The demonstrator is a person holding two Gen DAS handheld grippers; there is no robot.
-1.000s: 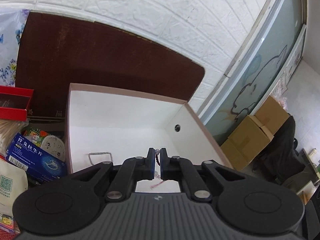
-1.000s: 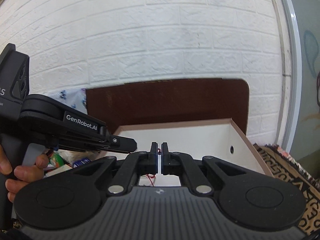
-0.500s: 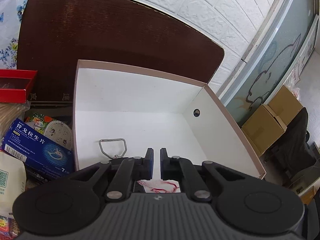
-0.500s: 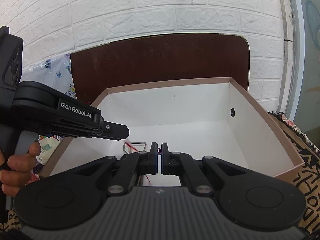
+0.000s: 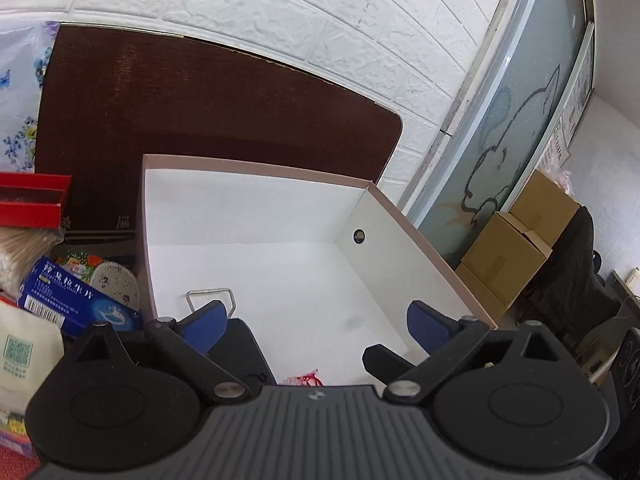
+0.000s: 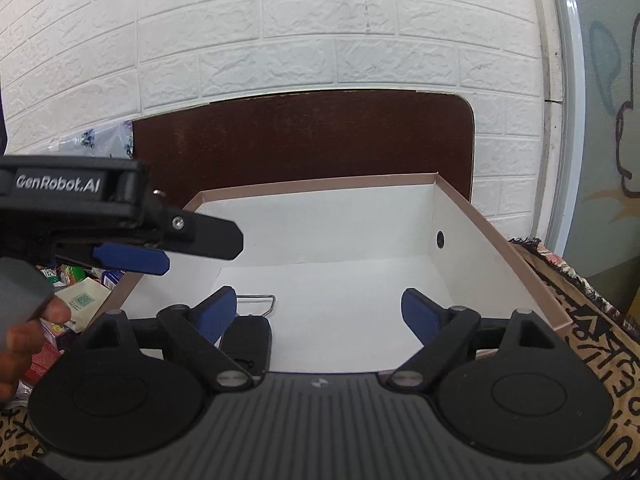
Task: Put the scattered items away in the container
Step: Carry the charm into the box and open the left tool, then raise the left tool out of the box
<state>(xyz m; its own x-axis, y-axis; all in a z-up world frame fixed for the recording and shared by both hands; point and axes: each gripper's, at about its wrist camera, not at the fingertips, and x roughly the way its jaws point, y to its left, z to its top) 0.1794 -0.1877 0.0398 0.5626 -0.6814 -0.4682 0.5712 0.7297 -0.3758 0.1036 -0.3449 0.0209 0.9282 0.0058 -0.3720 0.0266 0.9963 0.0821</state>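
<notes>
both over white box (image 5: 256,200) — left gripper (image 5: 320,320) jaws opening wide, nothing between; red string item (image 5: 306,379) on box floor below. right gripper (image 6: 320,312) jaws opening, empty.

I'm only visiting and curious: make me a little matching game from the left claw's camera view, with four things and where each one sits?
Things
1. bent silver wire loop
2. blue printed cardboard carton
3. plain brown cardboard cartons
4. shiny red open tray

Places
A. stacked by the frosted glass panel, far right
B. on the floor of the white open box with a pinkish rim
C. at the picture's left edge, above the clutter
D. in the clutter just outside the box's left wall

Pairs: 1-B, 2-D, 3-A, 4-C.
</notes>
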